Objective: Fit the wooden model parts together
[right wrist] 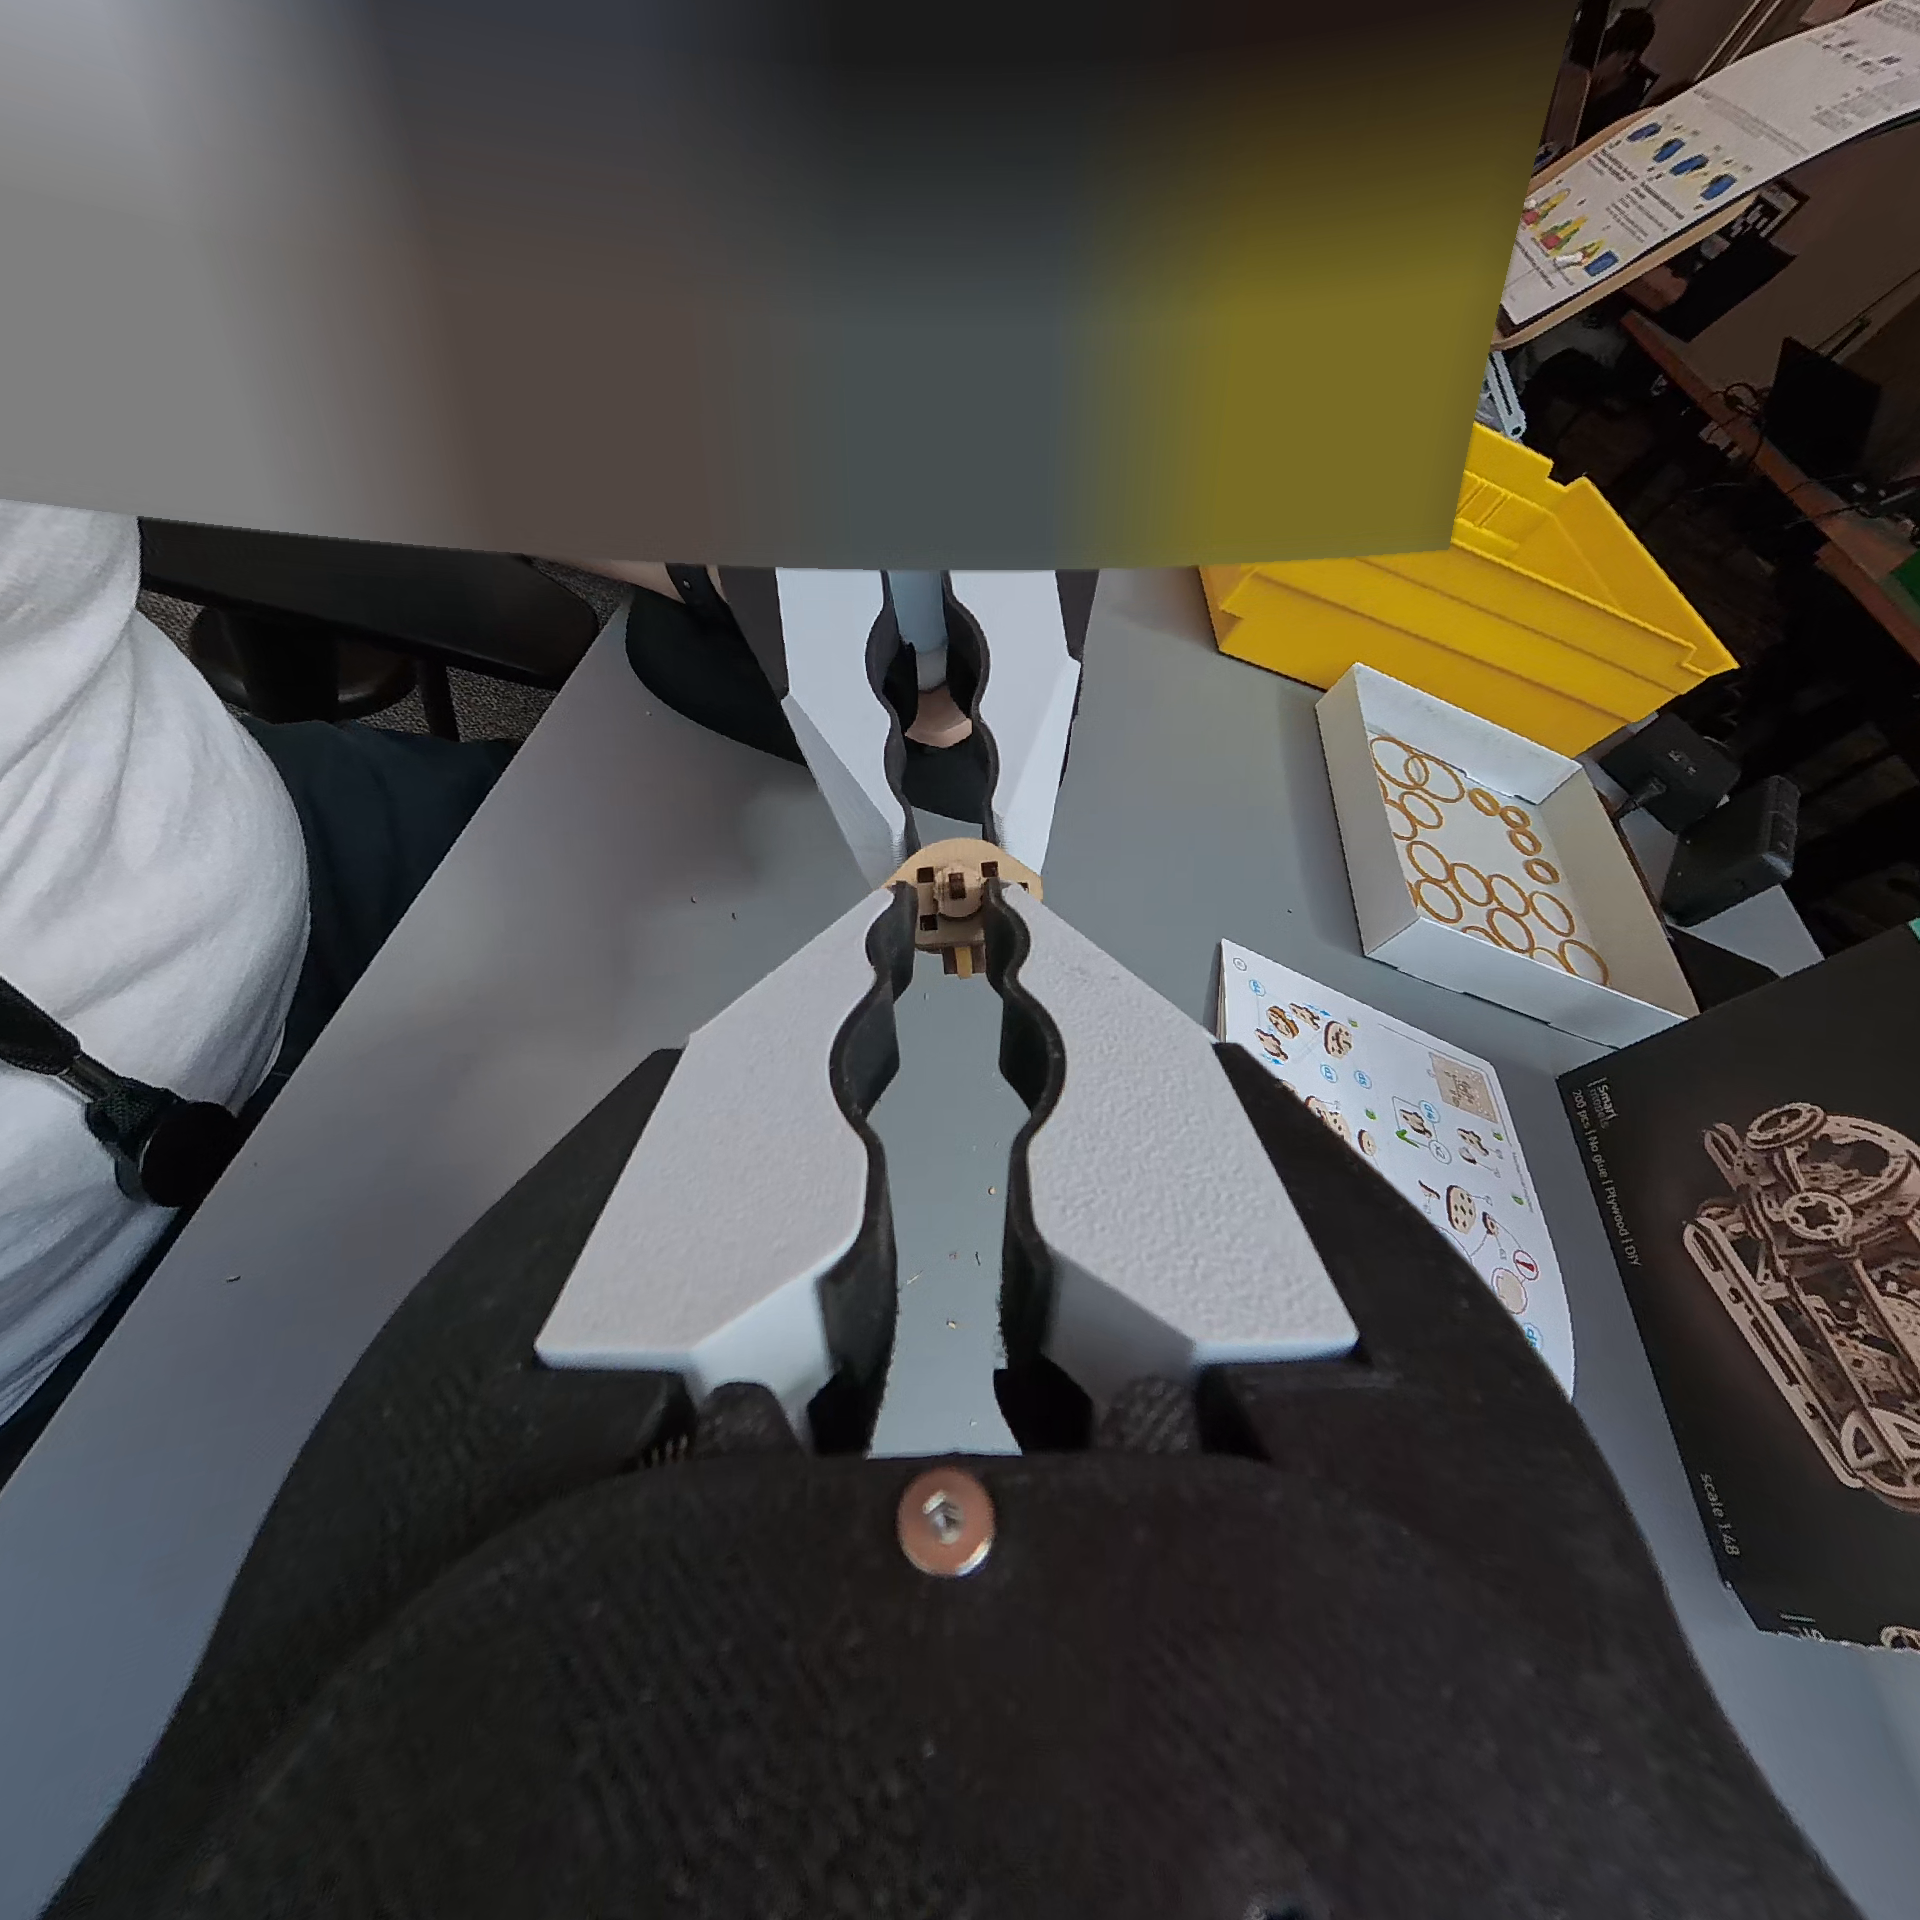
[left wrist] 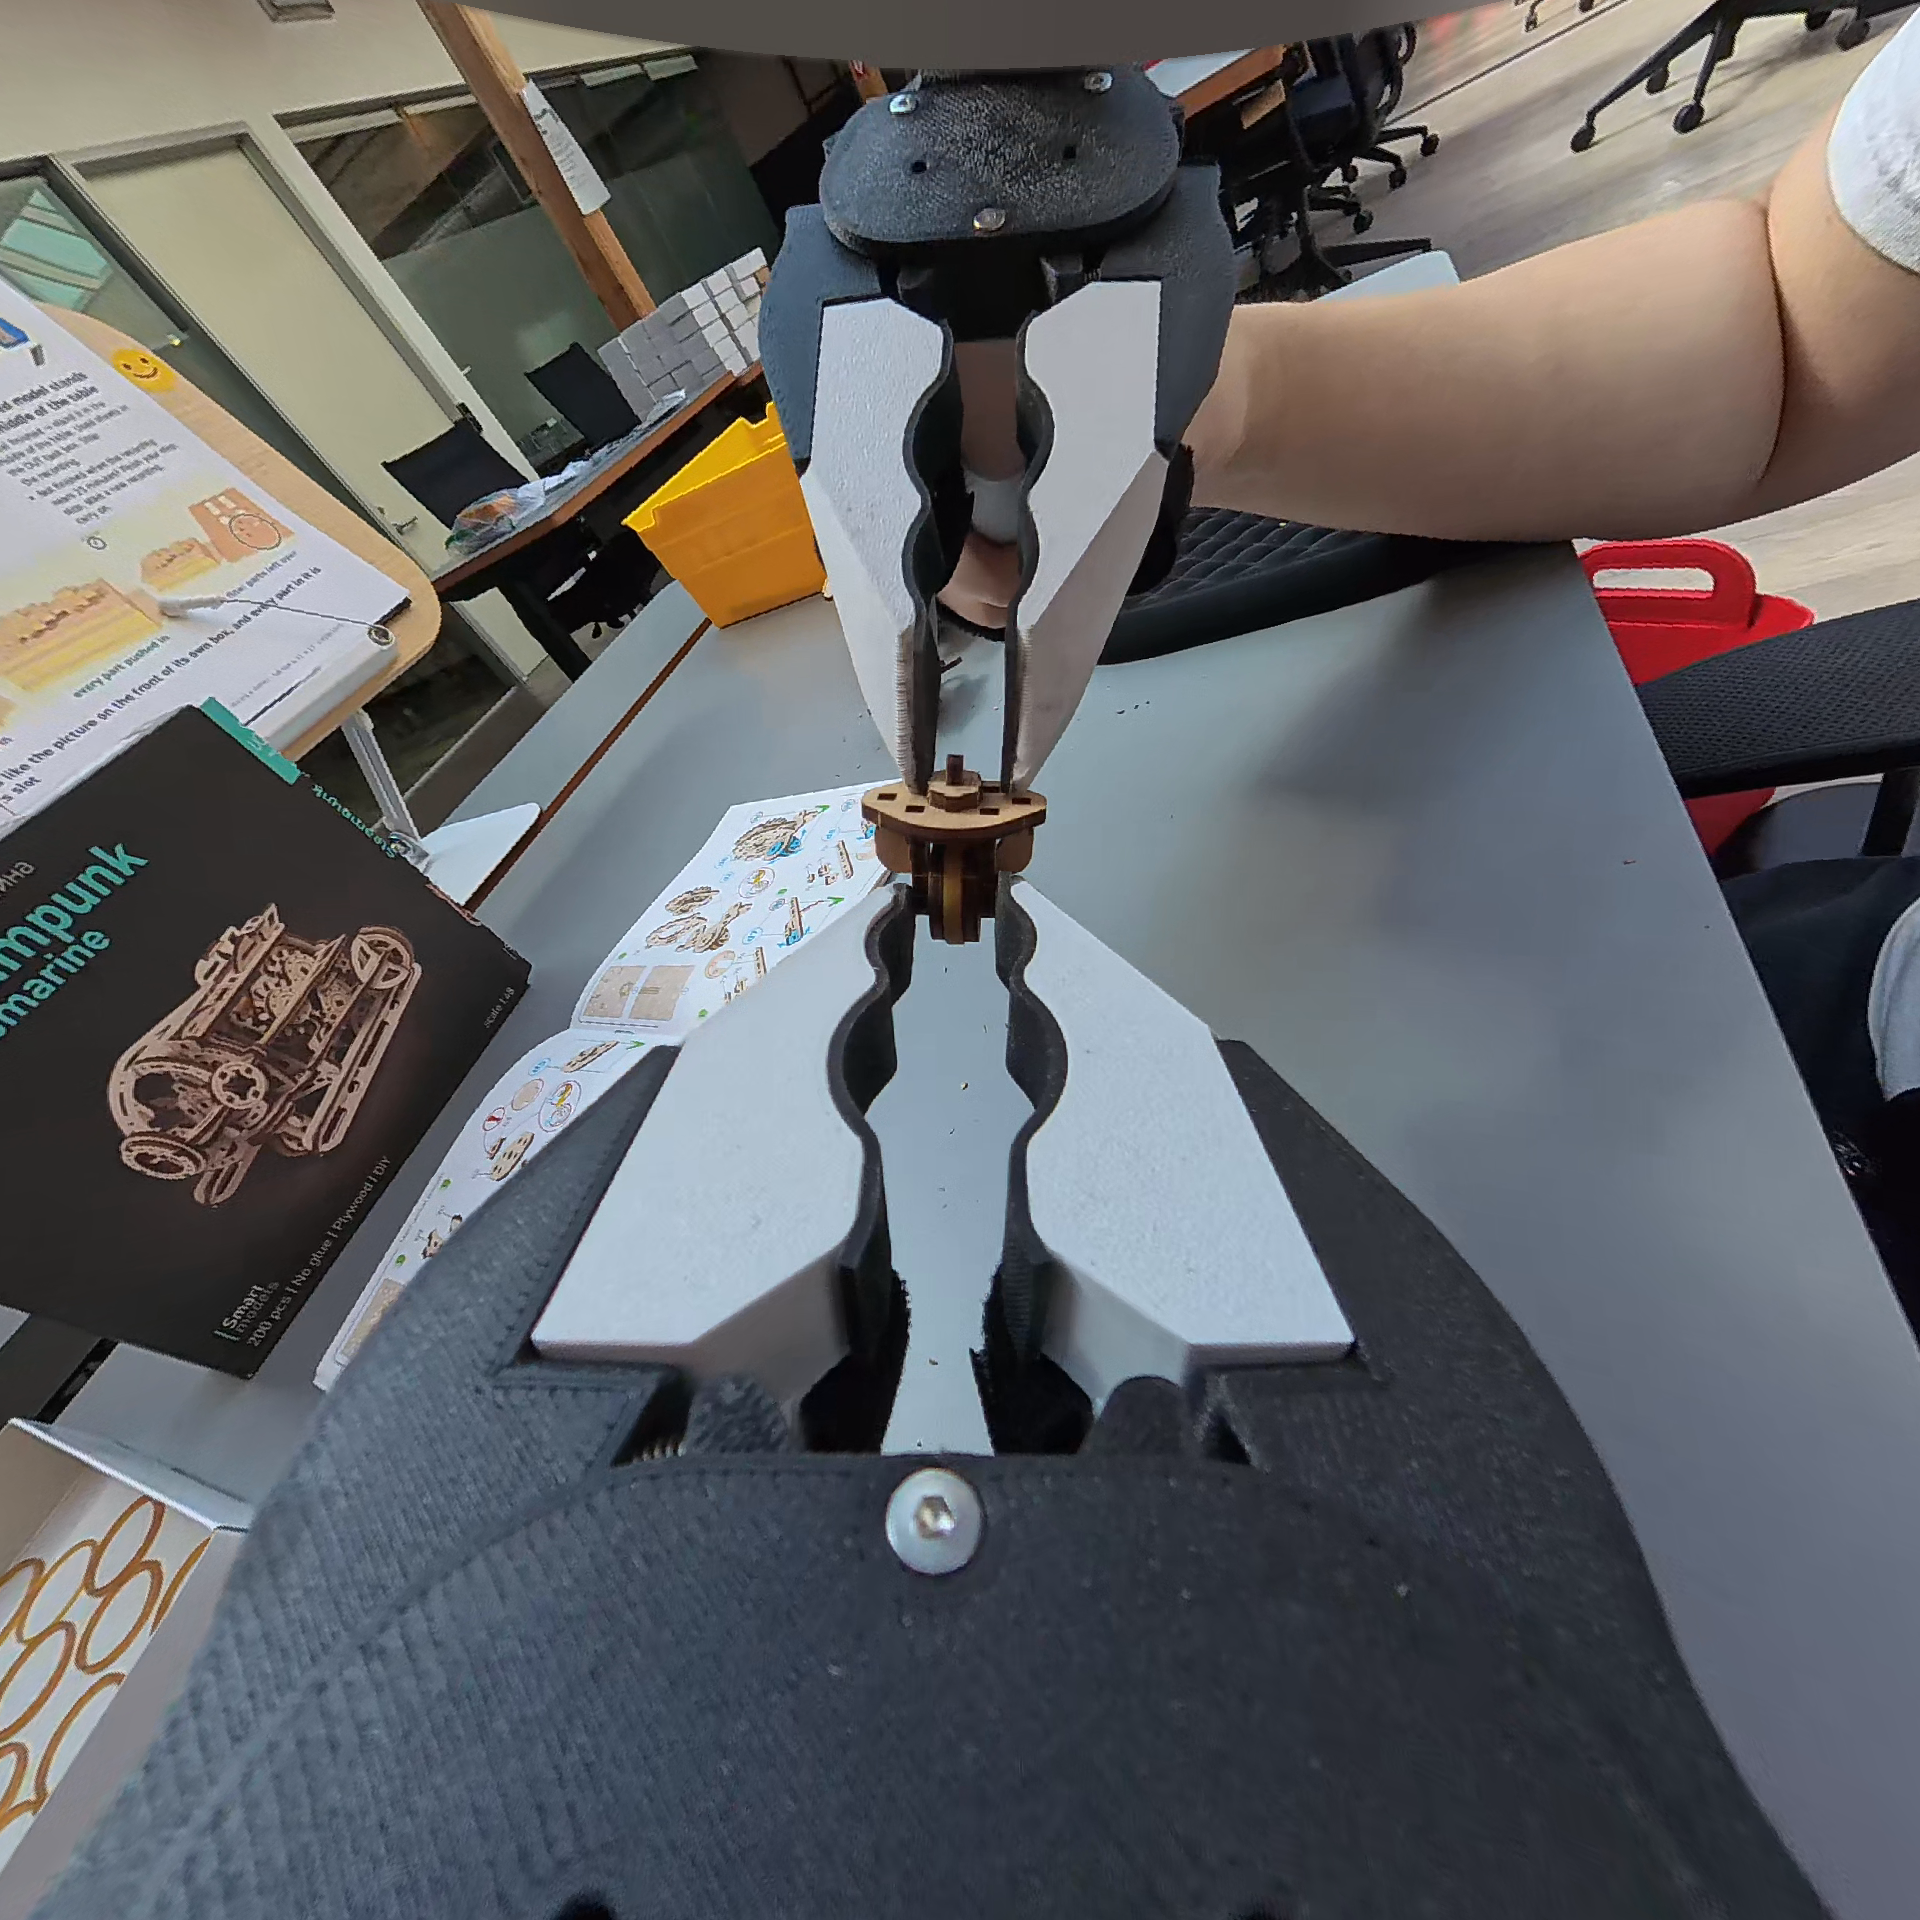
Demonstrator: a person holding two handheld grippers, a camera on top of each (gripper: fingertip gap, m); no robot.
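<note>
While both meet tip to tip above the grey table (left wrist: pixel 1351 935), left gripper (left wrist: pixel 948 891) narrowly clamps the wooden model assembly (left wrist: pixel 951 847), right gripper (left wrist: pixel 961 774) pinches its top peg.

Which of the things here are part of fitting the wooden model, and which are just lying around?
In use: wooden assembly, left gripper, right gripper.

Lying about: instruction sheet, black kit box, tray of wooden rings, yellow bin, red basket.

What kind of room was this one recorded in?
Probably an open office or workshop: a grey desk, wheeled office chairs on the floor behind, and a yellow bin beside more desks.
</note>
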